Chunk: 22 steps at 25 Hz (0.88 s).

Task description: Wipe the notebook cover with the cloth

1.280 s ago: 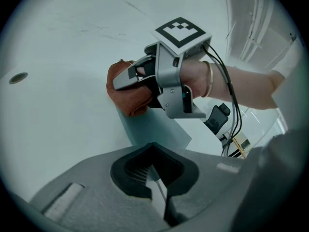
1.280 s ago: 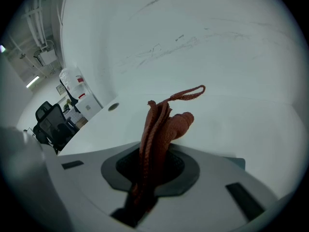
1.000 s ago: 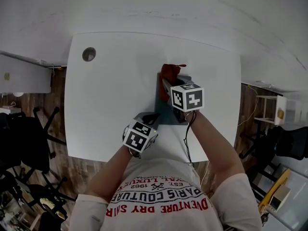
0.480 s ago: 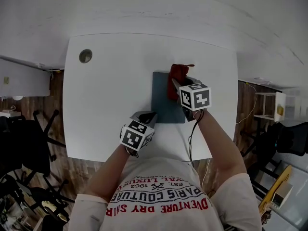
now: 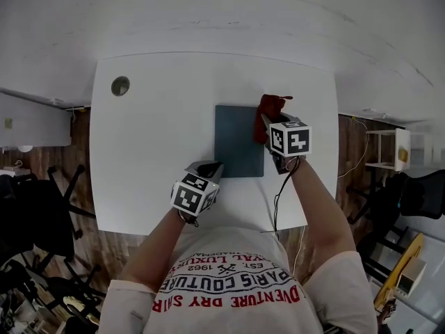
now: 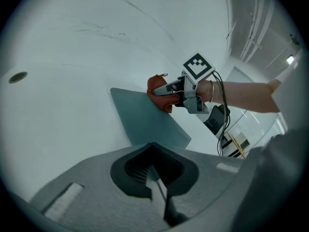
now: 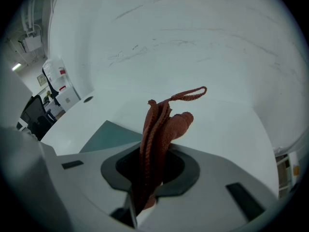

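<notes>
The left gripper (image 5: 209, 168) is over the near part of the white counter (image 5: 153, 152), its fingers shut together on nothing. Just ahead of them lies the grey-blue notebook (image 5: 236, 141). At its right edge, the right gripper (image 5: 265, 125) fingers clamp the red cloth (image 5: 271, 105).

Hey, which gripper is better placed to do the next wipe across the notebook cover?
Right. The right gripper is shut on the cloth at the right edge of the notebook; the left gripper is shut, empty, by its near edge.
</notes>
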Each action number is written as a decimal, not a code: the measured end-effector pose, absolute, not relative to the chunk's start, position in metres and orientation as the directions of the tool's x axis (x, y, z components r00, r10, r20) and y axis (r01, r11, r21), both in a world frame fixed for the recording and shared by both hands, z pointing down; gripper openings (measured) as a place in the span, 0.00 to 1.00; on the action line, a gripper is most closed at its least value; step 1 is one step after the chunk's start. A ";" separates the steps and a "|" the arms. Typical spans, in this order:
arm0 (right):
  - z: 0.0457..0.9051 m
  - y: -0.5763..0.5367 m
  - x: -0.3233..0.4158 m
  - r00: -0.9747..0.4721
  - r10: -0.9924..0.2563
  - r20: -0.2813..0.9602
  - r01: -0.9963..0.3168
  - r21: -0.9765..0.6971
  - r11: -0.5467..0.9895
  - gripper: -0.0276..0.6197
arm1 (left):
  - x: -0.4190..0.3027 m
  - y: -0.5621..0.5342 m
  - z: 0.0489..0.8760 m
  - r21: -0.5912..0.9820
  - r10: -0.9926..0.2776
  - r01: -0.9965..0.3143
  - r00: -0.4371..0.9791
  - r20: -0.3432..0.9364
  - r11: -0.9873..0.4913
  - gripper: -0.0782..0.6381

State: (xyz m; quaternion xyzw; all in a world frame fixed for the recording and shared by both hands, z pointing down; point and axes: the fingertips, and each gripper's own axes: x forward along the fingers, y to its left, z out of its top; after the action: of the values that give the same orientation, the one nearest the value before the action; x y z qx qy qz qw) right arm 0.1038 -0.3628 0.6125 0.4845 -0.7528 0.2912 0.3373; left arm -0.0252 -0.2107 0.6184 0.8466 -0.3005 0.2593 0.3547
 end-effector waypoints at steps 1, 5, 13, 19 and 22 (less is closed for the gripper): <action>0.613 -0.362 0.108 -0.288 -0.534 0.795 -0.931 -0.102 0.351 0.16 | -0.025 -0.211 0.618 0.447 -0.323 -0.692 0.686 0.652 -0.567 0.12; 0.607 -0.355 0.116 -0.272 -0.525 0.806 -0.938 -0.100 0.332 0.16 | -0.024 -0.211 0.618 0.454 -0.318 -0.689 0.690 0.651 -0.565 0.12; 0.572 -0.328 0.063 -0.440 -0.503 0.744 -0.880 -0.246 0.406 0.16 | -0.024 -0.210 0.619 0.460 -0.310 -0.684 0.693 0.650 -0.566 0.12; 0.571 -0.298 0.001 -0.569 -0.422 0.706 -0.809 -0.387 0.443 0.16 | -0.024 -0.210 0.619 0.446 -0.318 -0.690 0.686 0.654 -0.570 0.12; 0.578 -0.287 -0.019 -0.598 -0.393 0.699 -0.791 -0.432 0.434 0.16 | -0.025 -0.209 0.618 0.436 -0.323 -0.693 0.681 0.657 -0.574 0.12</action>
State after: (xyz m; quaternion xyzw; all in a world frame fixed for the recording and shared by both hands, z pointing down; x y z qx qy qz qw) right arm -0.0191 -0.2868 0.5782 0.3668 -0.8064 0.3853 0.2582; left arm -0.0246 -0.2093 0.6179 0.8473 -0.2998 0.2634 0.3505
